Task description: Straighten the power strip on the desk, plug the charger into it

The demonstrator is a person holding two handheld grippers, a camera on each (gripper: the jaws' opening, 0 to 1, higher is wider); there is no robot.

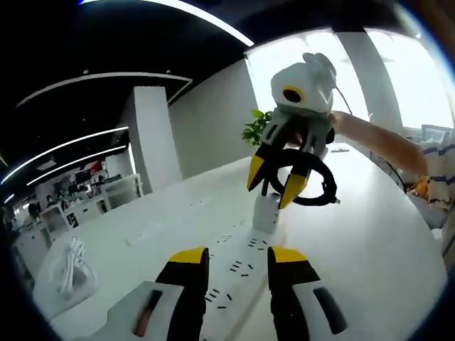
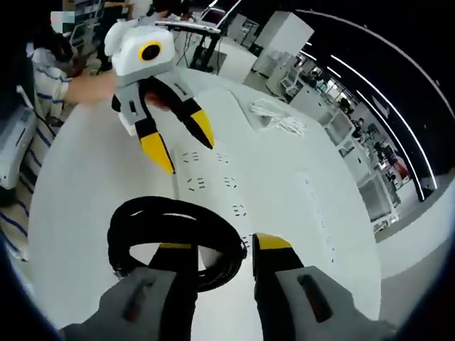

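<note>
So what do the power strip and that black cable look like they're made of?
Power strip: apparently hard white plastic, smooth and slightly glossy, with dark socket slots moulded in. Black cable: probably rubber or soft plastic sheathing, since it bends into a coil and shows a faint sheen.

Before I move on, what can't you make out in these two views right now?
- Left gripper view: the right gripper covers the top of the charger, so its seating in the power strip is hidden.
- Right gripper view: the cable coil and jaws cover the charger.
- White cable bundle: too blurred to identify.
</note>
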